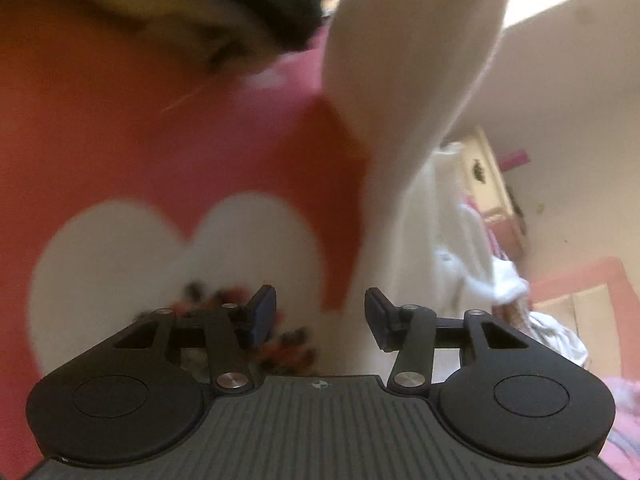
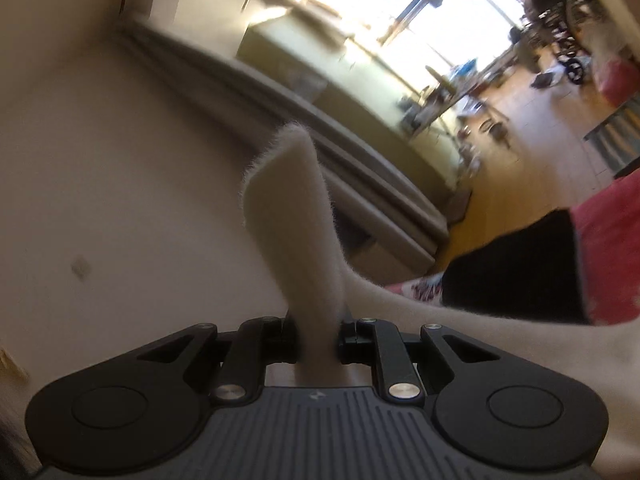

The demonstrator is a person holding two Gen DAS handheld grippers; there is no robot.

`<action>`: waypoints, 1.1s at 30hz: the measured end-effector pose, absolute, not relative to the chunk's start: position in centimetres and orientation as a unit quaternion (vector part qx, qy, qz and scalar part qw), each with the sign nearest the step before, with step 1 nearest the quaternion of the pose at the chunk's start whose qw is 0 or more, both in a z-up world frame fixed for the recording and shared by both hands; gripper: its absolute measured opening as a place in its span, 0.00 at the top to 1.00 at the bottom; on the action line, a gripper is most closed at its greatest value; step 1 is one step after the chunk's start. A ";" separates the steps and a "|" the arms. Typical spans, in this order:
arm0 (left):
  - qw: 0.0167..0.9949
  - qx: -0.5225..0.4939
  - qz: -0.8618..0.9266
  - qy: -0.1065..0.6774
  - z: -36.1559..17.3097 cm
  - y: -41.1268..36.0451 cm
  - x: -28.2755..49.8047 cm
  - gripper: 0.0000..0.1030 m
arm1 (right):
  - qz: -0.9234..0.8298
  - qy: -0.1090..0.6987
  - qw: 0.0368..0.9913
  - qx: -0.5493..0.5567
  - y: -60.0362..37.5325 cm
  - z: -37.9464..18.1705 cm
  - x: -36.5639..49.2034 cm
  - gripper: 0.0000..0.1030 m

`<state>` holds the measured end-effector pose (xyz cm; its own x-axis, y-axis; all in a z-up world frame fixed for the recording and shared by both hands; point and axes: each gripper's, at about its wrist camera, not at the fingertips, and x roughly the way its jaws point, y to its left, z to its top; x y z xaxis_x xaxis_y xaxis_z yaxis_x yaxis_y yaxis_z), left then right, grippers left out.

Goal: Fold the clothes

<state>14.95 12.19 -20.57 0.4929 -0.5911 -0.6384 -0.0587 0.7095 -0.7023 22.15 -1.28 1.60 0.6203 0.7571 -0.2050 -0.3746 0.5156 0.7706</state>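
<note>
A white fuzzy garment (image 1: pixel 400 100) rises in a long band from just ahead of my left gripper (image 1: pixel 320 316) toward the top of the left wrist view. That gripper stands open over the garment's lower part, with nothing pressed between its pads. In the right wrist view my right gripper (image 2: pixel 318 340) is shut on a fold of the same white fuzzy garment (image 2: pixel 292 220), which sticks up past the jaws. Under it all lies a red blanket (image 1: pixel 160 140) with a big white heart (image 1: pixel 160 248).
A black cloth (image 1: pixel 280 8) lies at the far end of the blanket and shows as a black cloth (image 2: pixel 512 268) at the right. More white clothes (image 1: pixel 472 260) are heaped on the right. Beyond are a pale wall, a long sofa (image 2: pixel 320 80) and a wooden floor (image 2: pixel 520 152).
</note>
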 end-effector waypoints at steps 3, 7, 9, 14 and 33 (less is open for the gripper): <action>0.783 -0.355 -0.152 0.488 -21.2 13.8 14.4 0.57 | 0.351 0.270 0.838 0.318 2.2 -0.7 22.7 0.83; 0.766 -0.382 -0.144 0.497 -21.5 15.1 13.7 0.57 | 0.361 0.307 0.839 0.266 7.0 -4.3 24.2 0.76; 0.763 -0.384 -0.144 0.499 -21.4 15.3 13.6 0.56 | 0.354 0.355 0.831 0.240 8.9 -6.1 25.5 0.62; 0.764 -0.381 -0.146 0.500 -21.0 15.5 13.1 0.52 | 0.381 0.351 0.815 0.258 7.4 -5.1 26.0 0.31; 0.829 -0.335 -0.148 0.424 -16.6 15.0 12.8 0.42 | 0.074 0.252 0.910 0.321 -37.1 -2.0 11.3 0.31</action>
<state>12.77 15.02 -16.60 0.5971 -0.5296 -0.6025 -0.0374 0.7319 -0.6804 11.27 -37.10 -1.96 0.8620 0.2958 -0.4117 0.0282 0.7829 0.6215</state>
